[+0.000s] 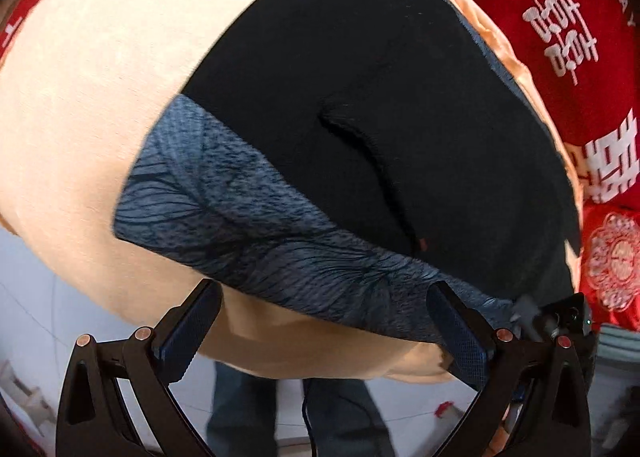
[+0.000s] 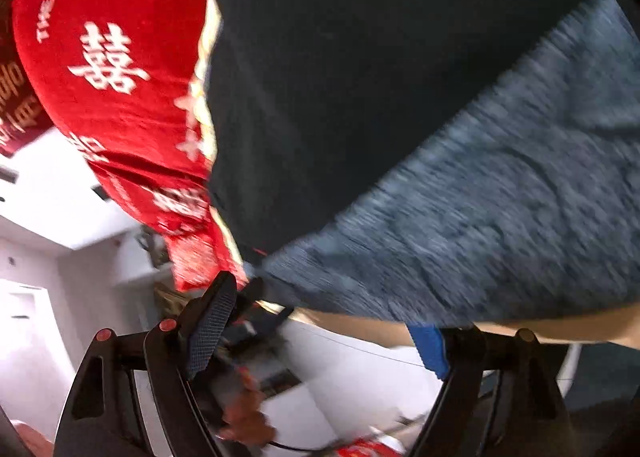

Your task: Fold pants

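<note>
The black pants (image 1: 380, 97) lie flat on a peach sheet (image 1: 88, 97), with a wide grey-blue patterned waistband (image 1: 248, 225) nearest me and a pocket slit in the middle. My left gripper (image 1: 324, 329) is open, its two fingers spread at the waistband's near edge, with nothing between them. In the right wrist view the pants (image 2: 340, 77) and waistband (image 2: 500, 197) fill the frame, blurred. My right gripper (image 2: 320, 333) is open at the waistband's corner, just below its edge. The other gripper's body shows at the far right of the left wrist view (image 1: 560, 317).
A red blanket with white characters (image 1: 580, 37) lies beyond the sheet; it also shows in the right wrist view (image 2: 112, 57). The sheet's edge drops to a white floor (image 1: 32, 297). The person's legs (image 1: 240, 409) stand below.
</note>
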Demonstrator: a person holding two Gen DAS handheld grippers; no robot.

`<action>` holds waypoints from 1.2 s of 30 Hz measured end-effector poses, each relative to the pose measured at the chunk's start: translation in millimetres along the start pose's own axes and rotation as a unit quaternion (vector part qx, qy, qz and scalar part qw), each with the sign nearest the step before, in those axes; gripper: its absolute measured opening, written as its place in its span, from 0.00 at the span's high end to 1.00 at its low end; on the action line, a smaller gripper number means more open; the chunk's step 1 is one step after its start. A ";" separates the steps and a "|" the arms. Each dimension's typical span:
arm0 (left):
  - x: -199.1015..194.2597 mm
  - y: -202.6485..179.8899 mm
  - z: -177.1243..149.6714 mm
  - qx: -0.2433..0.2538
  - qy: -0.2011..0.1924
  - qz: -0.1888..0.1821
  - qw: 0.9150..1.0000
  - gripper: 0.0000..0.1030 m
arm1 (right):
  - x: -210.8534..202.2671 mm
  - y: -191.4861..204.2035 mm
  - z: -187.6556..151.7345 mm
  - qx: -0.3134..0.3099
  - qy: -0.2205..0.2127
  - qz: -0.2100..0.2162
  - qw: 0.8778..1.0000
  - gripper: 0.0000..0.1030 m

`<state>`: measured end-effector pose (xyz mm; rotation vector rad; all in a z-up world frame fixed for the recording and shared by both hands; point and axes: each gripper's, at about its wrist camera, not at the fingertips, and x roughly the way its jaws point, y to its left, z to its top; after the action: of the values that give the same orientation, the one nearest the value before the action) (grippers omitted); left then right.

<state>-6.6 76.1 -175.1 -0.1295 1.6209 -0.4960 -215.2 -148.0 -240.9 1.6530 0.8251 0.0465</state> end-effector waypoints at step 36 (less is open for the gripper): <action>-79.0 -116.3 117.6 0.064 -0.071 -0.044 0.994 0.77 | -112.2 148.2 114.9 -0.141 -0.012 -0.100 0.985 0.90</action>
<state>93.1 -26.9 -61.0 -0.1386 1.4446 -0.6435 -174.5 -308.0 -97.7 1.2969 0.9179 0.0025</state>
